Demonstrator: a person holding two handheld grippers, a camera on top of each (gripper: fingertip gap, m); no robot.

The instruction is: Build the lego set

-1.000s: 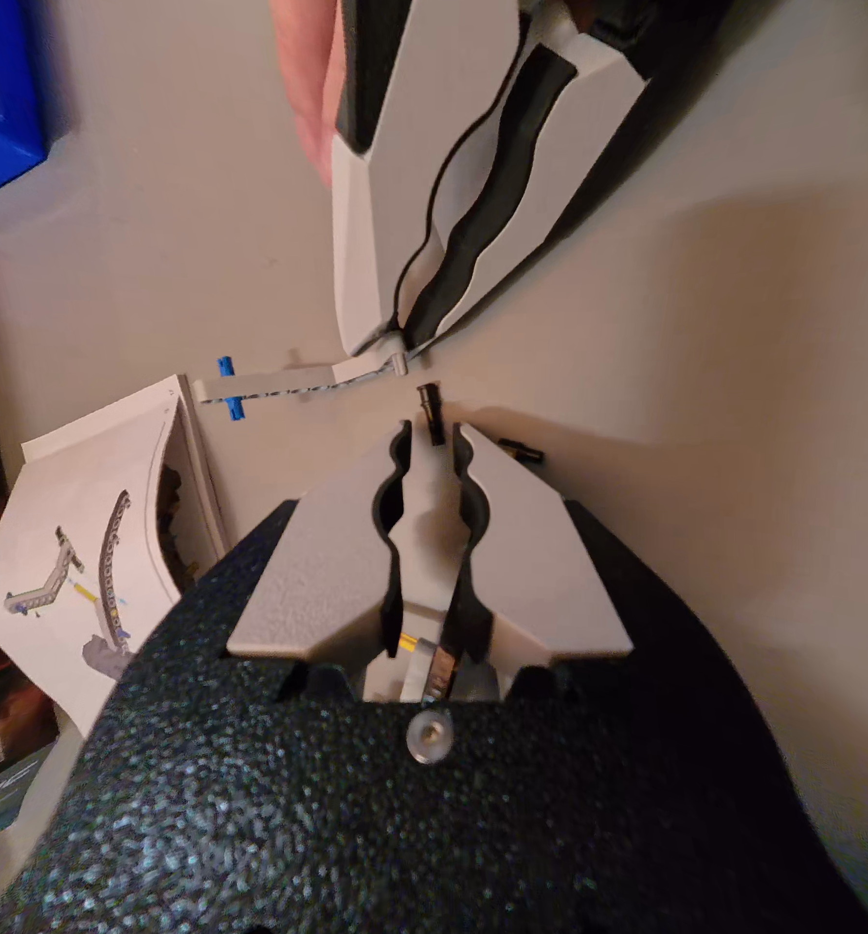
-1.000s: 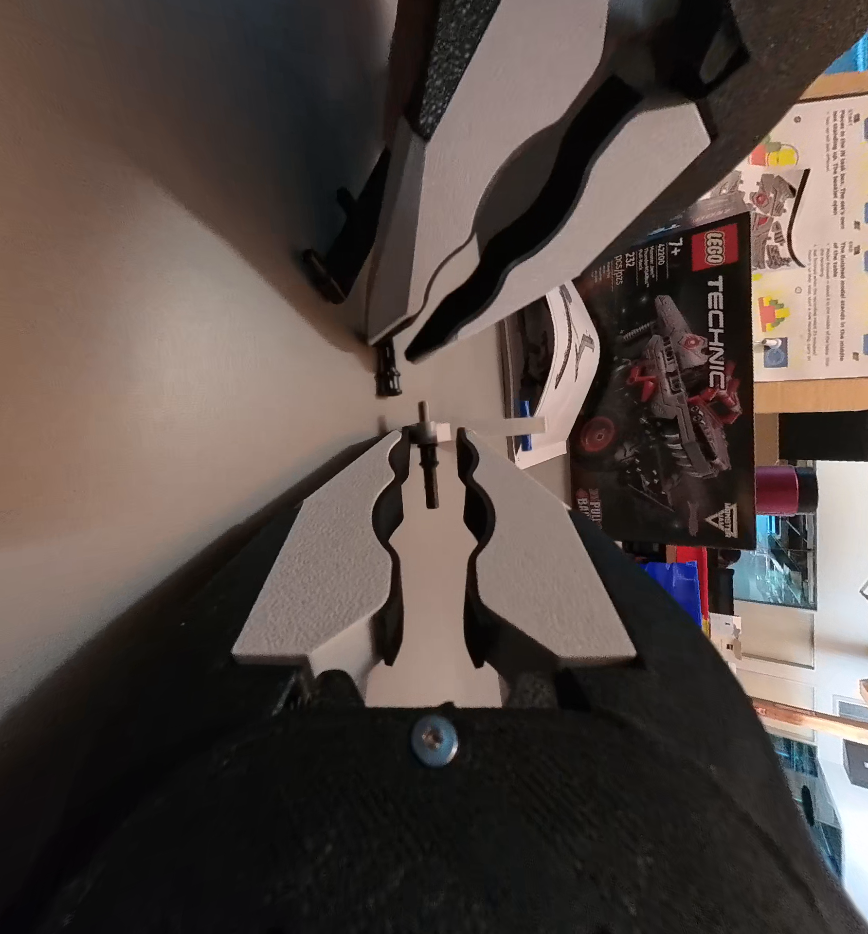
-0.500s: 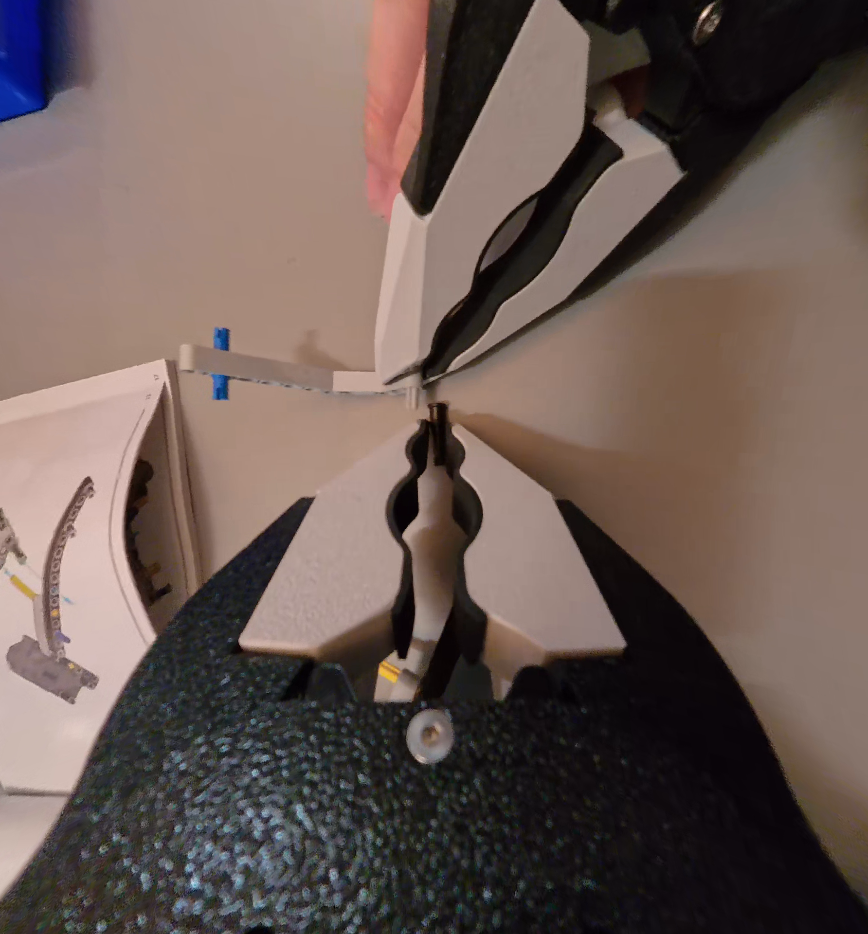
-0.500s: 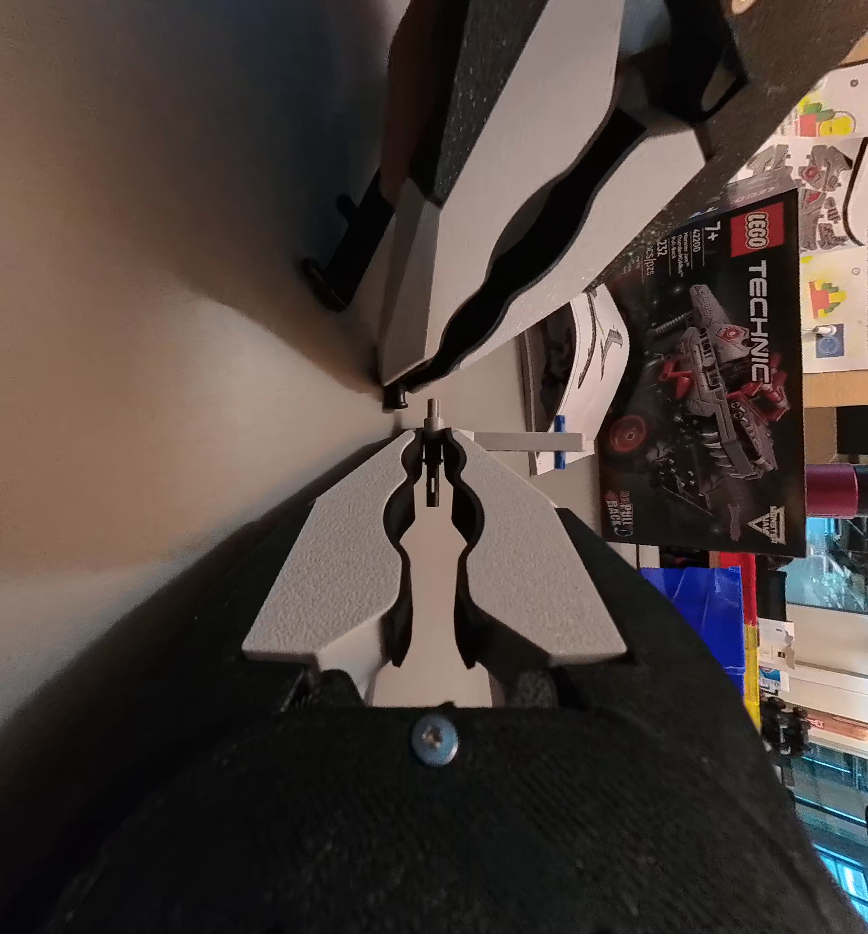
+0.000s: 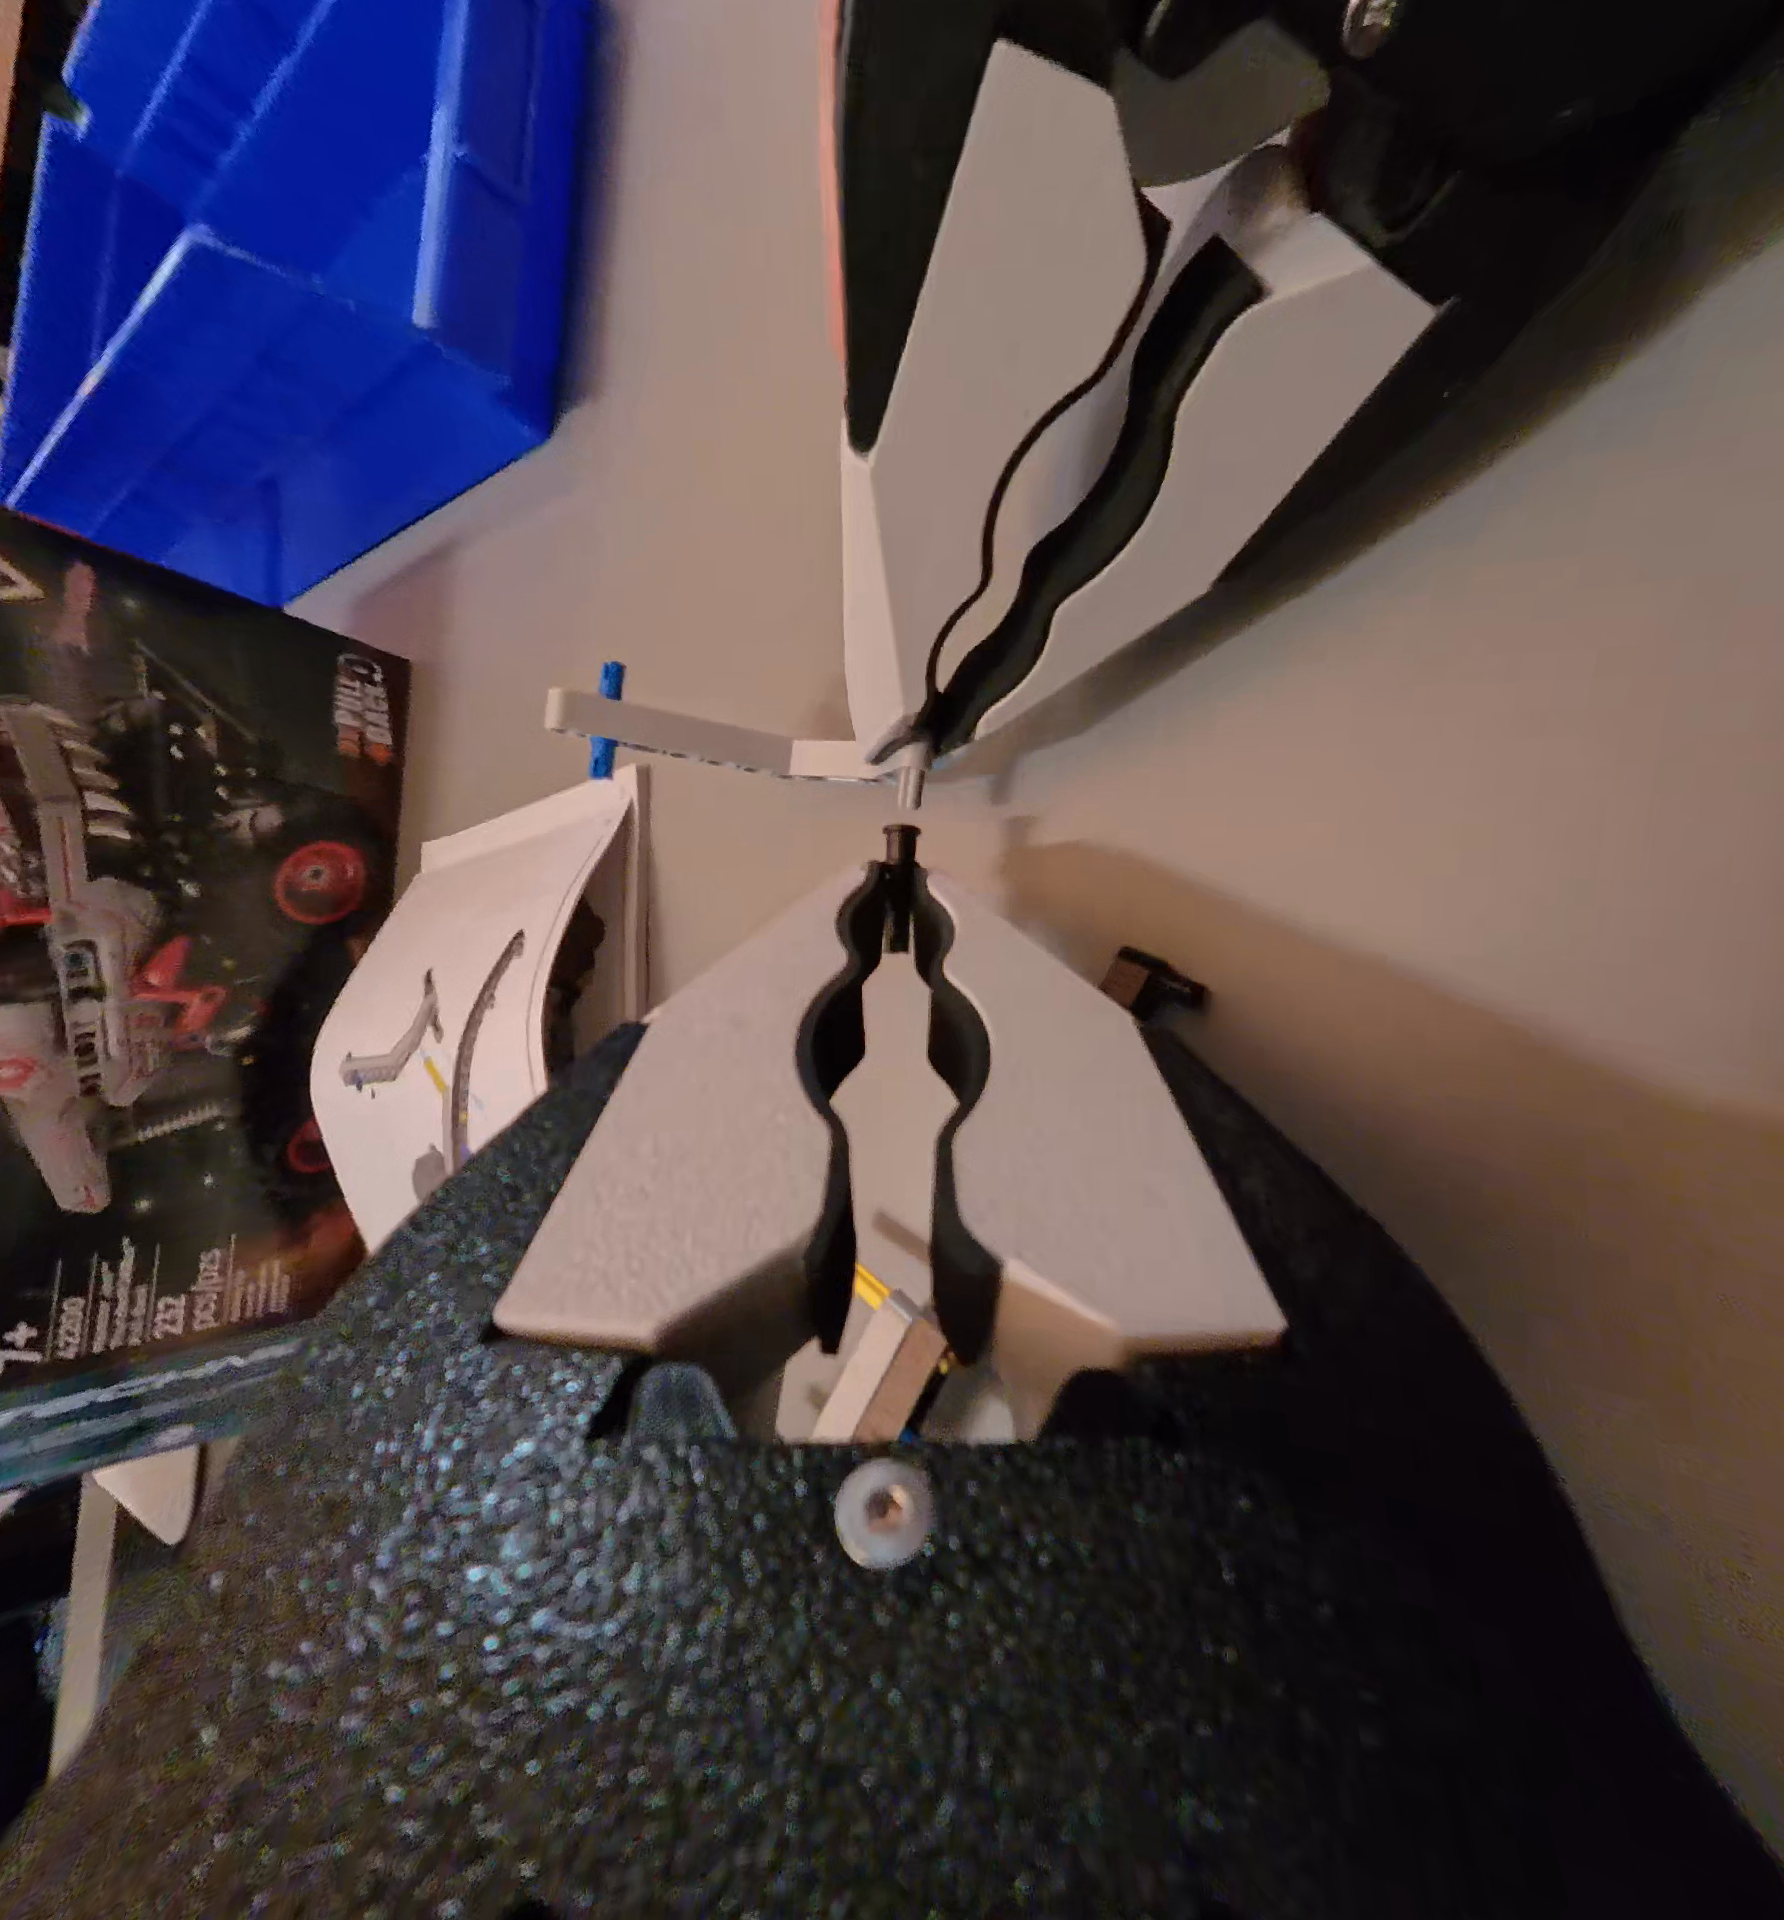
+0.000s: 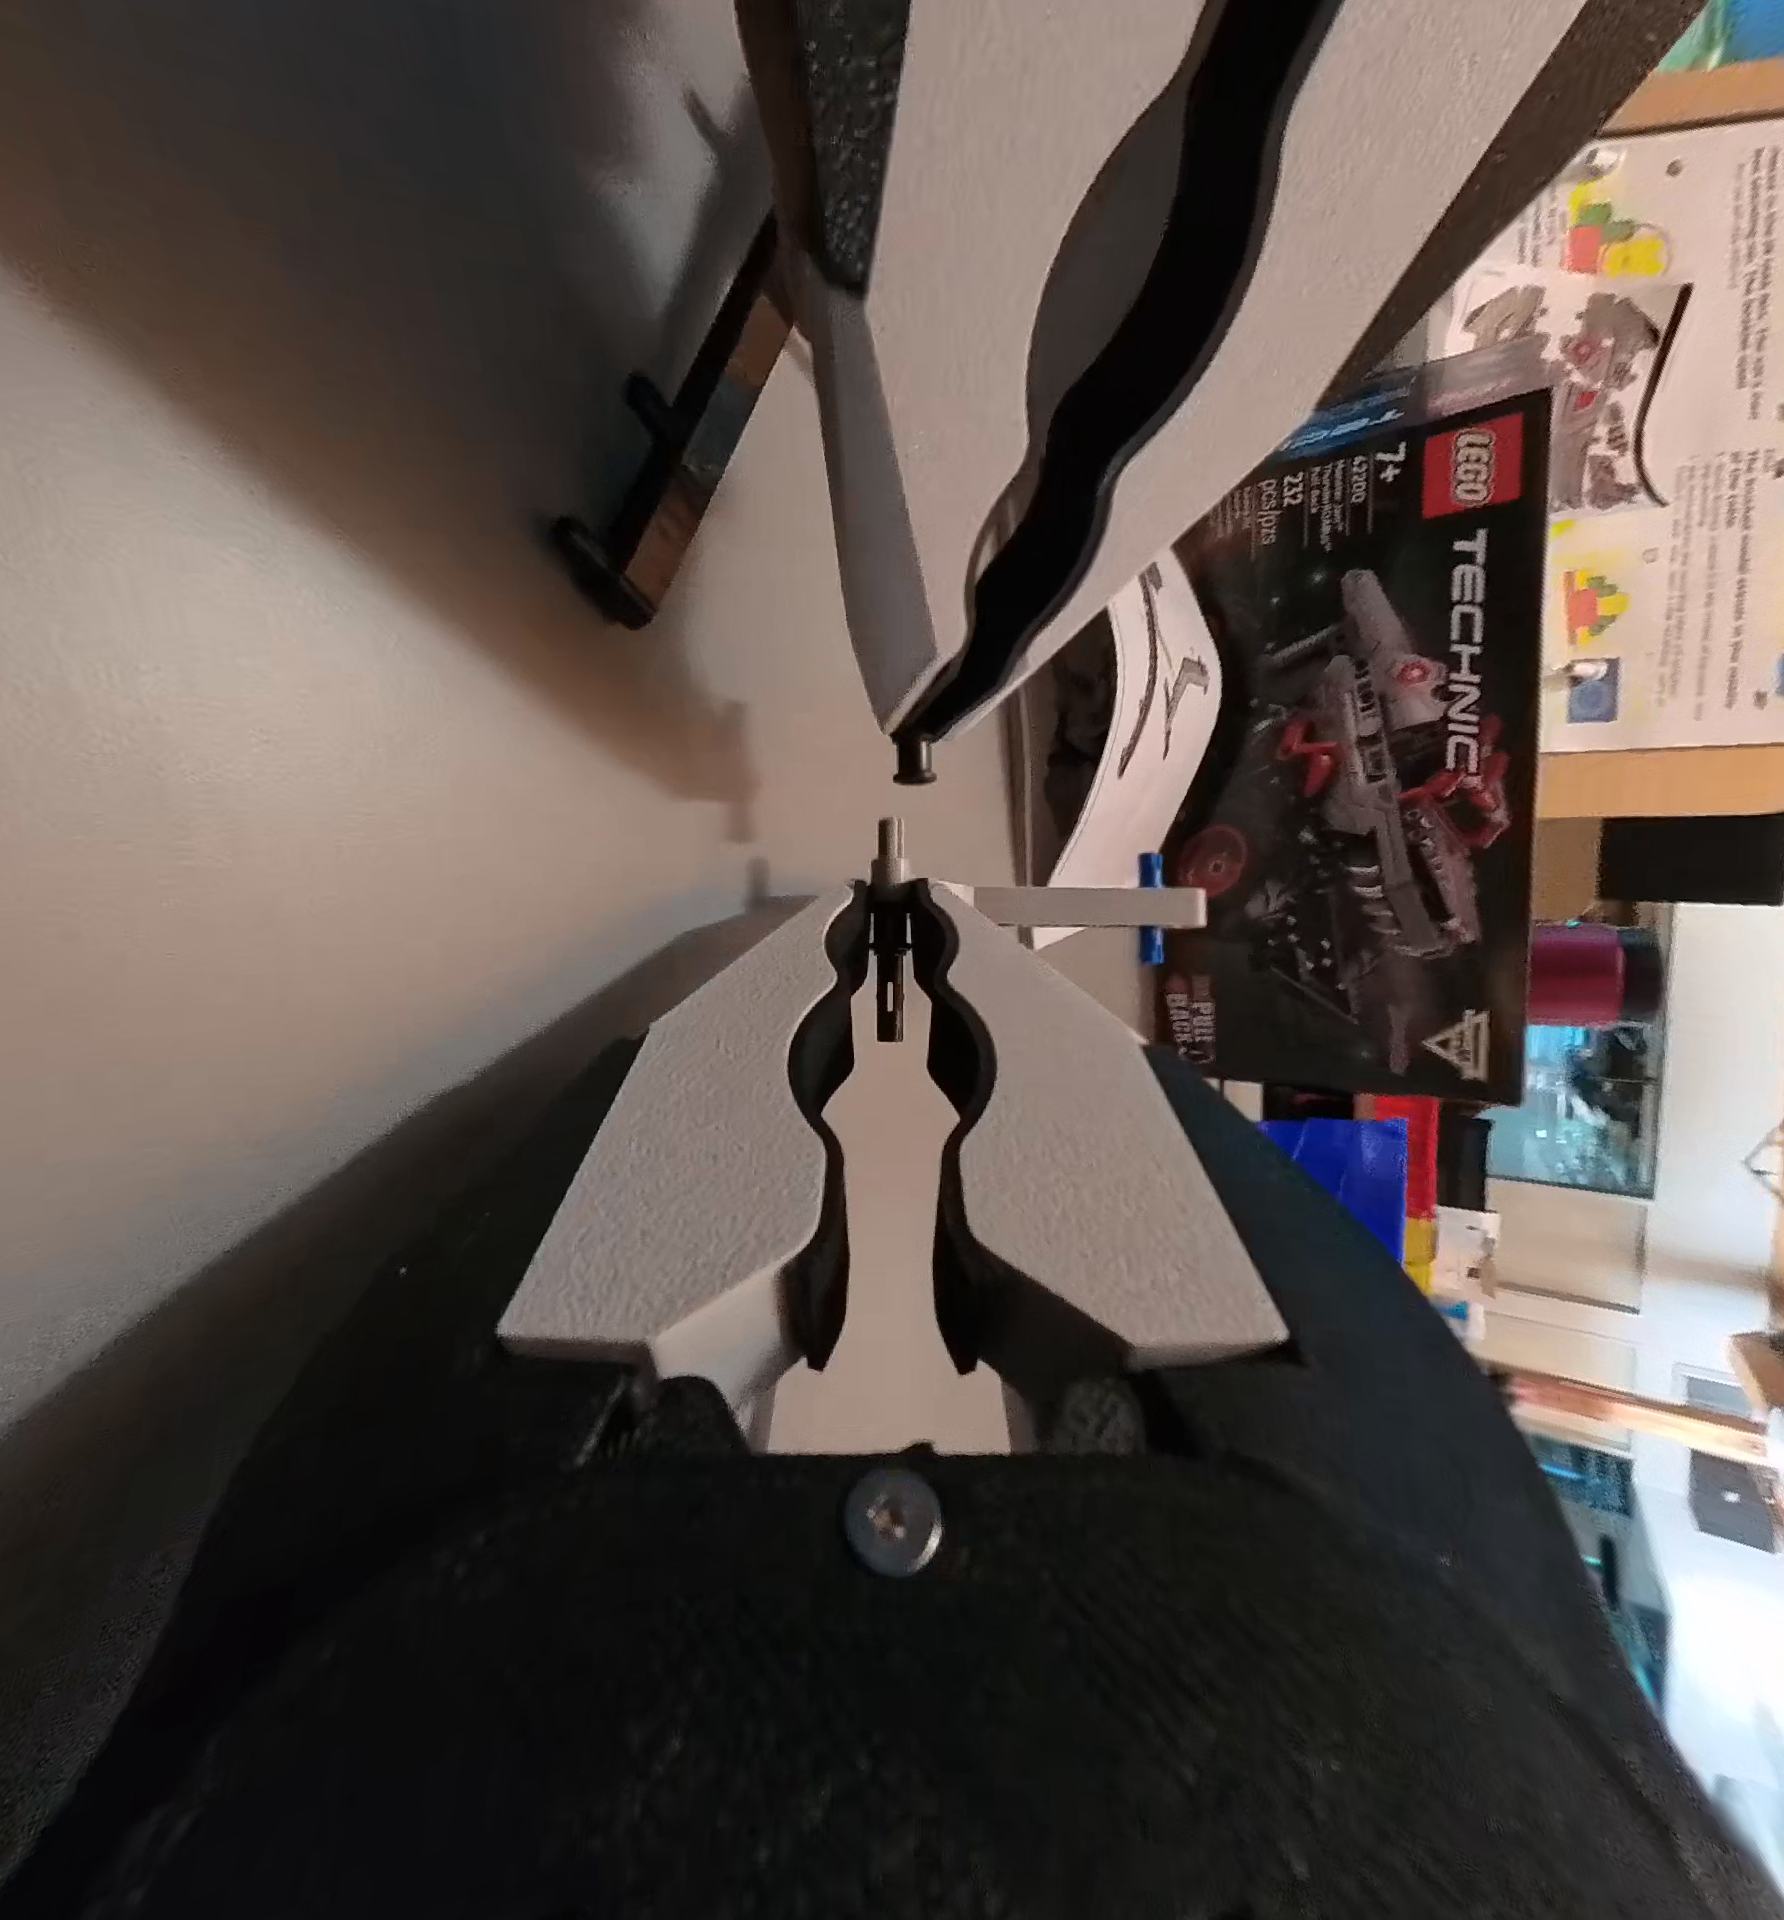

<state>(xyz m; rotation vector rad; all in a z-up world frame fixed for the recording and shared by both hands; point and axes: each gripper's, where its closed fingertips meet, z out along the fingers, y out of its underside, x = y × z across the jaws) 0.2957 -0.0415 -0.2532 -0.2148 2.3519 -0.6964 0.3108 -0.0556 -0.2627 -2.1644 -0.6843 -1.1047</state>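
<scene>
My left gripper point(image 5: 898, 883) is shut on a small black pin point(image 5: 900, 857) whose head pokes out past the tips. My right gripper point(image 6: 890, 902) is shut on one end of a light grey beam point(image 6: 1085, 904), where a grey peg point(image 6: 890, 842) sticks out forward. A blue pin point(image 6: 1150, 906) crosses the beam's far end. The two grippers face tip to tip, with a small gap between the black pin point(image 6: 914, 767) and the peg point(image 5: 909, 790). The beam point(image 5: 680, 732) also shows in the left wrist view, running left from the right gripper point(image 5: 914, 743).
A dark Lego box point(image 5: 140, 935) and an open instruction booklet point(image 5: 472, 997) stand to the left, with blue bins point(image 5: 275, 291) behind. A black part point(image 5: 1148, 982) lies on the pale table point(image 5: 1490, 831). A white and yellow piece point(image 5: 898, 1361) shows under my left fingers. My two grippers' fingertips are within a few centimetres of each other.
My left gripper closed on the black pin that lay on the table and lifted it. Both grippers turned and rose. The pin and the beam's peg now face each other slightly apart.
</scene>
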